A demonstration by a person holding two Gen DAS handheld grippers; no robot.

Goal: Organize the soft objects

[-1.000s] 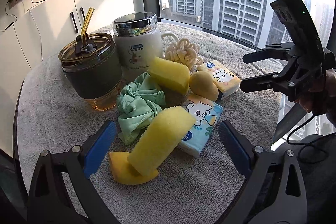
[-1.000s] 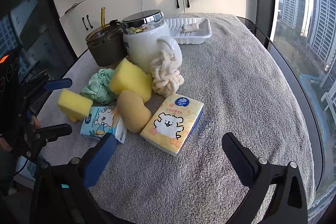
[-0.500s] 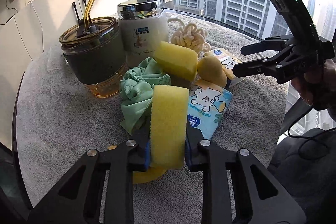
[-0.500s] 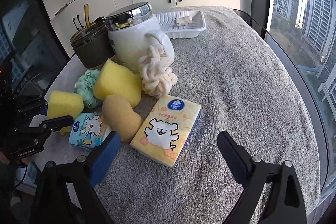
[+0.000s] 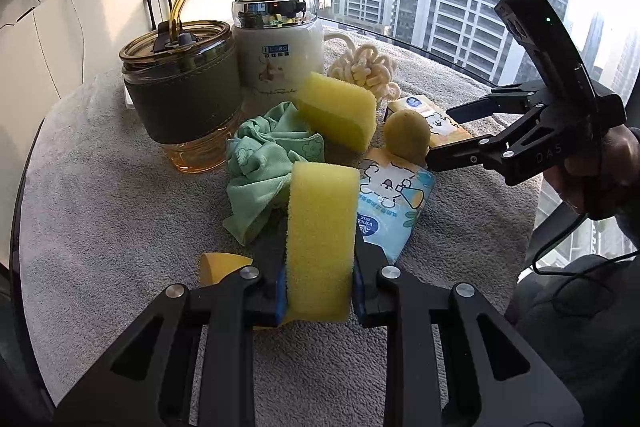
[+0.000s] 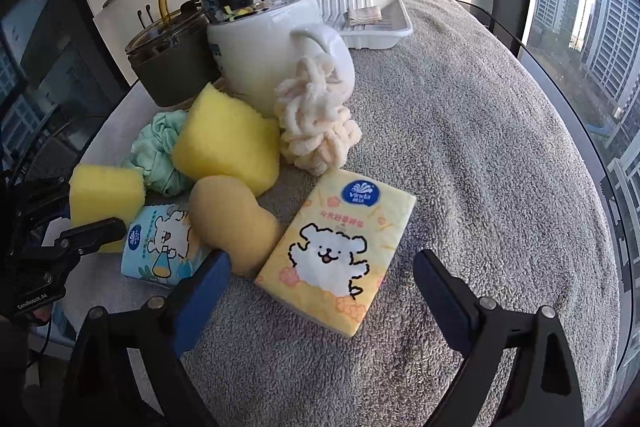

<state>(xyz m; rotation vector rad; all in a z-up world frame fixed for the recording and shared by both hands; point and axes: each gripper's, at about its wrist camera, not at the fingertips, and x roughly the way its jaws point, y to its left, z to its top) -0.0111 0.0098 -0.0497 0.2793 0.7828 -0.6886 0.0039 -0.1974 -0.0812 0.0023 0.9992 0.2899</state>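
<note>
My left gripper (image 5: 320, 291) is shut on a yellow sponge block (image 5: 322, 235), which also shows in the right wrist view (image 6: 105, 191). My right gripper (image 6: 320, 287) is open around the yellow tissue pack (image 6: 340, 251), low over the towel. Nearby lie a second yellow sponge (image 6: 228, 143), a tan gourd-shaped sponge (image 6: 232, 219), a blue tissue pack (image 6: 160, 247), a green cloth (image 5: 264, 163), a cream knotted rope ball (image 6: 316, 131) and a yellow wedge (image 5: 220, 265).
A white lidded mug (image 6: 264, 47) and a dark glass cup with a straw (image 5: 184, 95) stand behind the pile. A white tray (image 6: 368, 23) holding a small cloth sits at the far edge. A grey towel (image 6: 480, 147) covers the round table beside the window.
My left gripper closed on the yellow sponge block and raised it upright. My right gripper moved forward and down until its open fingers came either side of the yellow tissue pack.
</note>
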